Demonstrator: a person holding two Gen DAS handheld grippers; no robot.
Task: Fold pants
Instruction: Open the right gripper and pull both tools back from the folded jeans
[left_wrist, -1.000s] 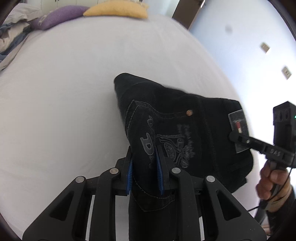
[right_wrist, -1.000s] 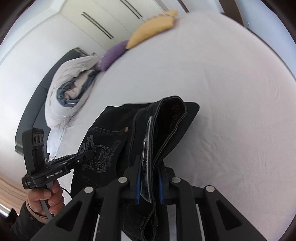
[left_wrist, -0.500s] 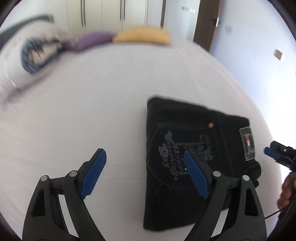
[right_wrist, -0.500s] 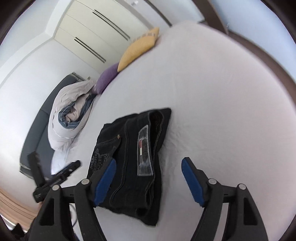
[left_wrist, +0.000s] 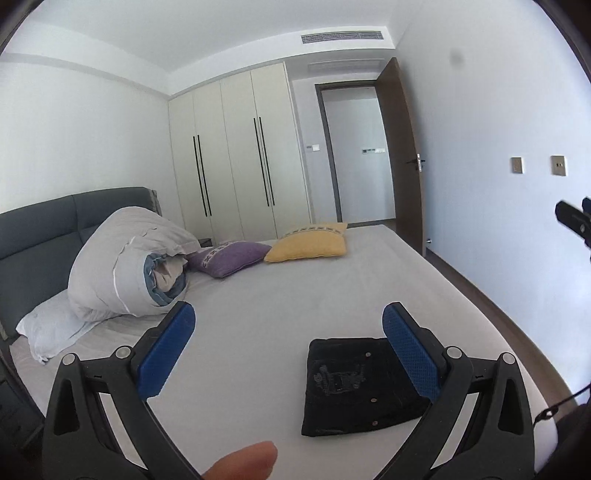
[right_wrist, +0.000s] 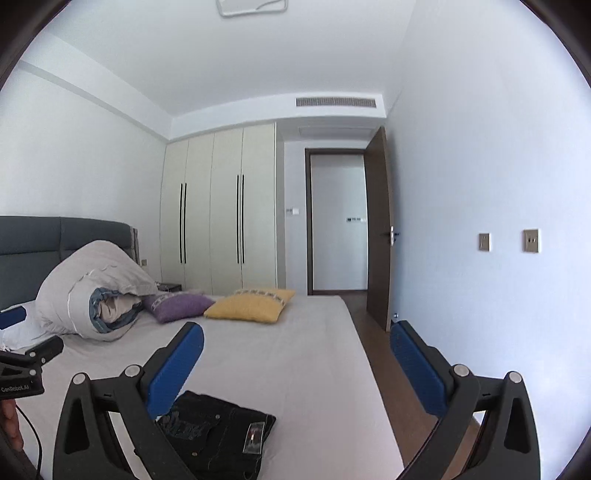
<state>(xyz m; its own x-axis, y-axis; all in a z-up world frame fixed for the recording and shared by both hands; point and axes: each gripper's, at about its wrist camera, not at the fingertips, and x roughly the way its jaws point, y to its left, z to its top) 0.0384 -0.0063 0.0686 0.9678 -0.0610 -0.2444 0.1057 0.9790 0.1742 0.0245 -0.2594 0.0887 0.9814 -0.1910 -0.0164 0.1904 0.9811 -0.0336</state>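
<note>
- Looking finished: the pants (left_wrist: 360, 384) lie as a compact dark rectangle on the bed (left_wrist: 295, 306), near its foot-end corner, label patch facing up in the right wrist view.
- Nothing seems left to fold (a final smoothing at most, by the look of it).
- Left gripper (left_wrist: 288, 345) stands with its jaws spread wide and nothing between them; they have just been opening.
- Right gripper (right_wrist: 295, 363) shows the same, jaws wide apart and empty, also just opened.
- A second ago each gripper was pinching denim; now both have let go and pulled up and back, the cameras facing the wardrobe (left_wrist: 236, 155) and door (left_wrist: 400, 155).
- Pillows (left_wrist: 306, 242) and the rolled duvet (left_wrist: 122, 262) sit well apart.
</note>
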